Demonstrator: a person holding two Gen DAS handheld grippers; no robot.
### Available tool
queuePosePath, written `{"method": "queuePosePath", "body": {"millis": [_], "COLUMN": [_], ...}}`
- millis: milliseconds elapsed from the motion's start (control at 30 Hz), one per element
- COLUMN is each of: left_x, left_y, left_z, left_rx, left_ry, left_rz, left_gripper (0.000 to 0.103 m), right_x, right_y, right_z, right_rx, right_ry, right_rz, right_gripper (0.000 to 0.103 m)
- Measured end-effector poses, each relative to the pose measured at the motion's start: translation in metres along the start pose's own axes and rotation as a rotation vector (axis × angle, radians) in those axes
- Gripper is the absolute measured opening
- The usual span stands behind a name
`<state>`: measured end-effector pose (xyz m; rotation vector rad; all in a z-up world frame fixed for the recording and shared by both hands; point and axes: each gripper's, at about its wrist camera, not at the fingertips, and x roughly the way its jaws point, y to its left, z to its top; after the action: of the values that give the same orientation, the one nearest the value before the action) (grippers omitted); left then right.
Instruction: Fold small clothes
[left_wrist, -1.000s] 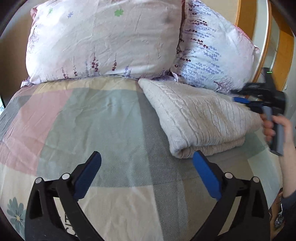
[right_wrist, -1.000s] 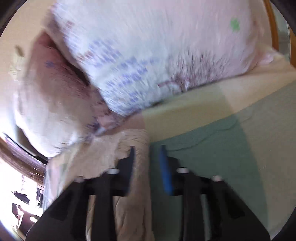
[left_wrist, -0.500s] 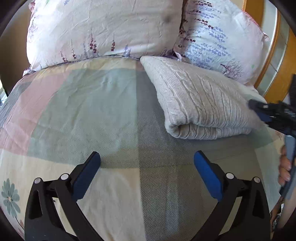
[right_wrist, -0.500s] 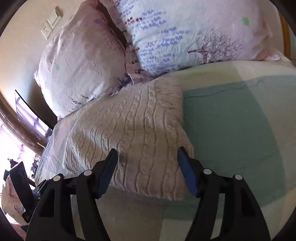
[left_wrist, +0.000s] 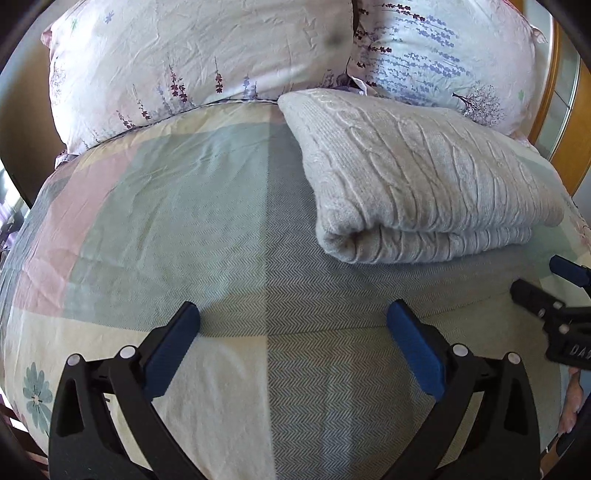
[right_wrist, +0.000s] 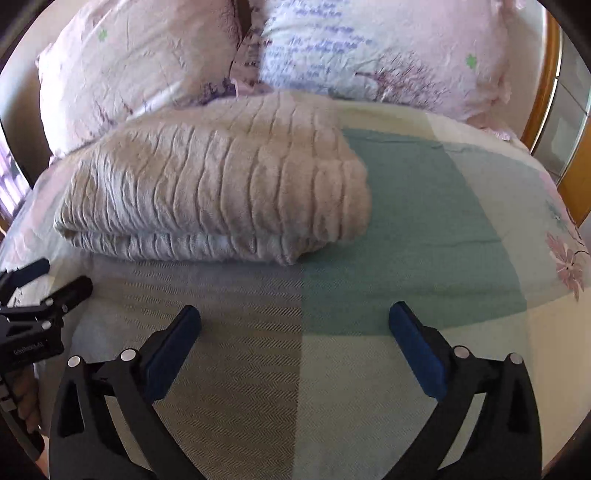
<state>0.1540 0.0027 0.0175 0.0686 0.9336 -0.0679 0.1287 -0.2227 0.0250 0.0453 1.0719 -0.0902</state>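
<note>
A beige cable-knit sweater (left_wrist: 413, 177) lies folded in a thick rectangle on the bed, its far end against the pillows; it also shows in the right wrist view (right_wrist: 221, 184). My left gripper (left_wrist: 291, 328) is open and empty, hovering over the sheet in front of the sweater's left part. My right gripper (right_wrist: 293, 328) is open and empty, in front of the sweater's right end. Each gripper shows at the other view's edge: the right one (left_wrist: 546, 288) and the left one (right_wrist: 40, 288).
The bed has a checked pastel sheet (left_wrist: 166, 206) with flower prints. Two floral pillows (left_wrist: 199, 59) (left_wrist: 443, 51) stand at the head. A wooden headboard or frame (left_wrist: 554, 110) runs along the right side.
My right gripper opened, let go of the sweater's edge and drew back toward the near side. My left gripper stayed open and shifted slightly; the sweater lies still.
</note>
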Motion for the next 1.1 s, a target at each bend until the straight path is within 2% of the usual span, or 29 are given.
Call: {"method": "queuePosePath", "body": {"millis": [1100], "left_x": [-0.0002], "left_y": [0.0014], "left_z": [0.0014], "left_rx": [-0.003], "left_ry": [-0.002], "left_rz": [0.0], "left_gripper": [0.101], "right_x": [-0.0059], "right_y": [-0.0013], "right_z": [-0.0051], "right_rx": [-0.005], "right_ry": [-0.005], "right_rz": [0.001], "right_gripper": [0.102]}}
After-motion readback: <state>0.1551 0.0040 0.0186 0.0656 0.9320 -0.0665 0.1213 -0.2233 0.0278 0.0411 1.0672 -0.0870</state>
